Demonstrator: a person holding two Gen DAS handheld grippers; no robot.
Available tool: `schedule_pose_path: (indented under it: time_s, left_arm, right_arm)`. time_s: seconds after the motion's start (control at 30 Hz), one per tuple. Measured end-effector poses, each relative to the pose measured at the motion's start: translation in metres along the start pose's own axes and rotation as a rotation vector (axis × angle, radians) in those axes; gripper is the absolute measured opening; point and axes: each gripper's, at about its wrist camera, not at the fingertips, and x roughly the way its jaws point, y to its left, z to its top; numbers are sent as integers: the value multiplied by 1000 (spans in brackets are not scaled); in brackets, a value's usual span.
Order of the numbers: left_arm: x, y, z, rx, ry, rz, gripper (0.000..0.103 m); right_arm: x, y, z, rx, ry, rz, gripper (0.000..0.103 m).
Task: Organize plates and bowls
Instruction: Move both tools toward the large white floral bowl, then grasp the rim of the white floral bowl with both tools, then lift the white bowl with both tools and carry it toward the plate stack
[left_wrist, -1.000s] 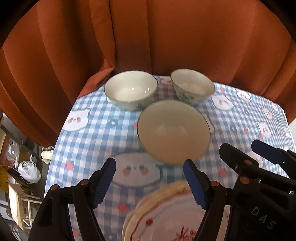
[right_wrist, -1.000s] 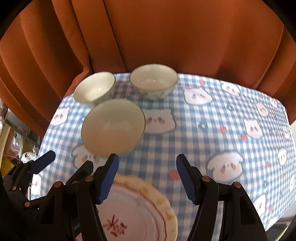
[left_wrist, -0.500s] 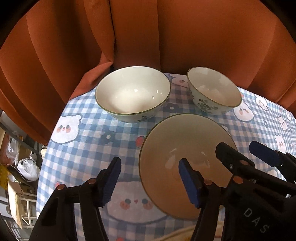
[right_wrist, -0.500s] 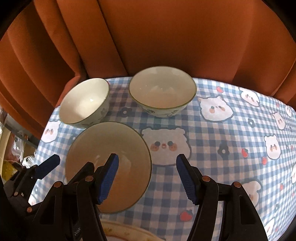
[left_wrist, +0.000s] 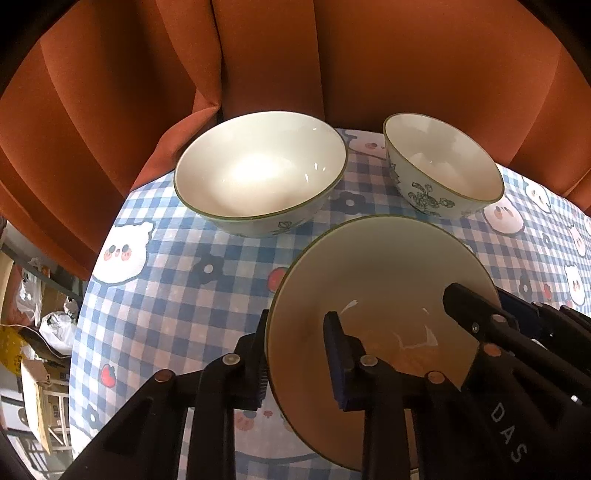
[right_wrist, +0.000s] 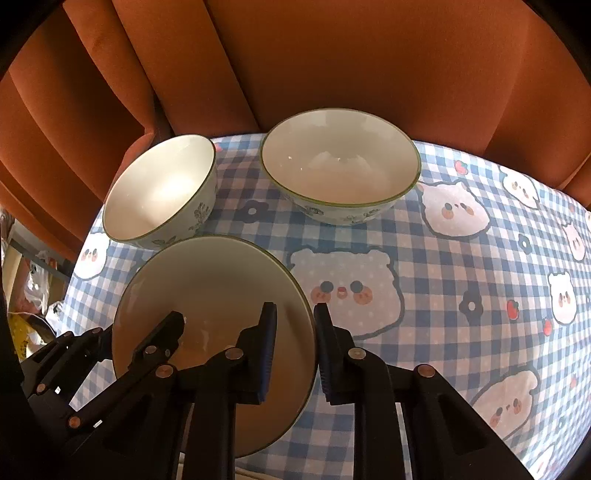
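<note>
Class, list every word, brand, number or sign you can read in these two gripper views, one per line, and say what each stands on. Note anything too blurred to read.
"DAS": pale letters on the black body of the right gripper, seen at the lower right edge of the left wrist view.
No other readable text: the bowls and the checked tablecloth carry only pictures.

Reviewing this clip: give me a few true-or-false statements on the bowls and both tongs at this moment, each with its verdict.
1. Both tongs clamp the near bowl: left tongs, right tongs. True.
2. Three bowls are in view. True.
3. The two far bowls, wide and small, are stacked. False: they stand side by side.
4. The tablecloth is plain white. False: blue checks with bear faces.
</note>
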Motion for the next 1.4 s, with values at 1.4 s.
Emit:
schedule_pose_path:
  time_s: [1.4]
  left_arm:
    - [-149, -68, -64, 82, -221, -86, 24]
  right_arm:
    - [-174, -50, -68, 79, -207, -54, 24]
